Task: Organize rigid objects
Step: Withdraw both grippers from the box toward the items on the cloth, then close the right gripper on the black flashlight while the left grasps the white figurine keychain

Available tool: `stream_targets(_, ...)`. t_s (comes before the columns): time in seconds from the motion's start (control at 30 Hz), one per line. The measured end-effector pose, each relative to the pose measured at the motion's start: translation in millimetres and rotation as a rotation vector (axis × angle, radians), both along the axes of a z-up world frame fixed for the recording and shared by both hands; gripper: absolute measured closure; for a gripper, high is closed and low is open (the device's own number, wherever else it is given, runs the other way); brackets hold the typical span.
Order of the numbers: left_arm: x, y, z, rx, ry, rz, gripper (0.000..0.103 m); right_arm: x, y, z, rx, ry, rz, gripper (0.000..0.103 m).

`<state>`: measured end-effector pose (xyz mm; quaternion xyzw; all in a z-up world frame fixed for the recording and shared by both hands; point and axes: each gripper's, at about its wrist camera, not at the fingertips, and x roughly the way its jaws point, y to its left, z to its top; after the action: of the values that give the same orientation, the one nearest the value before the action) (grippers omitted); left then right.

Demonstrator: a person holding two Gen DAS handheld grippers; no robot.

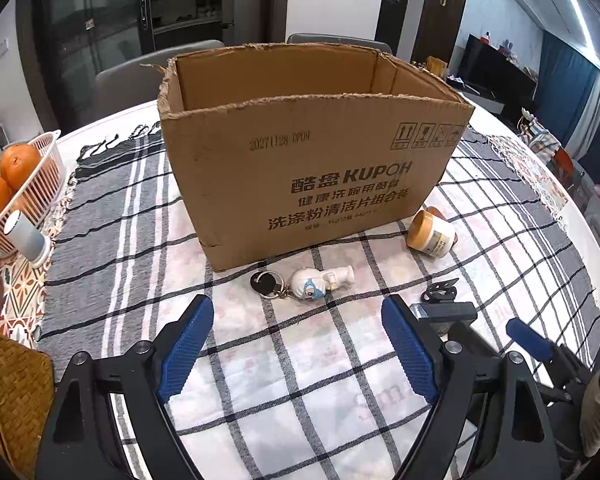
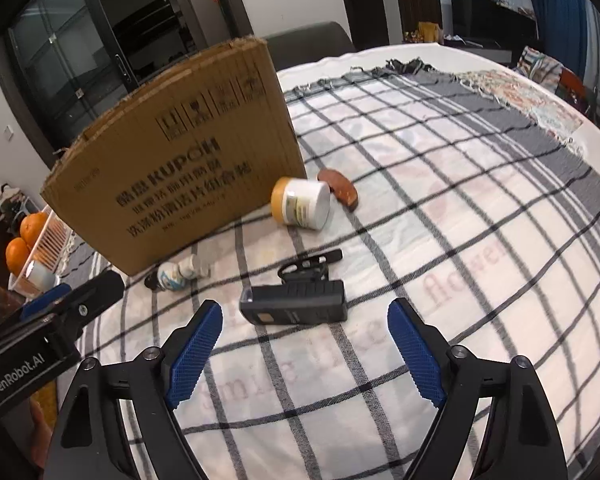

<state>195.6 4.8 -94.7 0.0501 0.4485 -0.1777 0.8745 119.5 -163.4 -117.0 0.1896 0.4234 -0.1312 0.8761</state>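
— How are your jaws set, and what lies ahead of them?

— Both pairs stand wide with nothing between them. My left gripper [image 1: 298, 326] hangs over the checked grey-and-white tablecloth [image 1: 112, 216], and at its twelve o'clock lies the small white figurine keychain with a black round fob [image 1: 300, 283], just in front of the open brown cardboard box [image 1: 300, 168]. My right gripper [image 2: 305, 332] has the dark grey rectangular handheld device [image 2: 294, 302] at twelve o'clock, with a black clip-like piece [image 2: 312, 266] touching or just behind it; I cannot tell which.

— What worries you?

— The keychain is a loose chain of parts. If I pinch only the fob, I expect the figurine to swing and catch the box wall. The white jar with a tan lid [image 2: 302, 204] lies on its side at one o'clock from my right jaws, a reddish-brown oval piece [image 2: 338, 189] just beside it; a nudge could send it rolling.

— Anything between the two hands?

— They sit close. My left tool shows at nine o'clock in the right view, so reaching together risks a knock. The cloth may also bunch under a low pad.
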Motion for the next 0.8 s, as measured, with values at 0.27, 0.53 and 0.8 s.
stream_targets(0.27,17,-7,-18,-0.05,0.058,0.002,0.016,7,2,-20,0.0,0.047,-0.002,0.016)
stream_targets(0.53,33,-14,-38,-0.05,0.101,0.026,0.016,18,6,-31,-0.016,0.07,0.01,0.016)
stream_targets(0.8,46,-21,-51,-0.044,0.129,0.054,0.016,26,11,-36,-0.026,0.081,0.025,0.016)
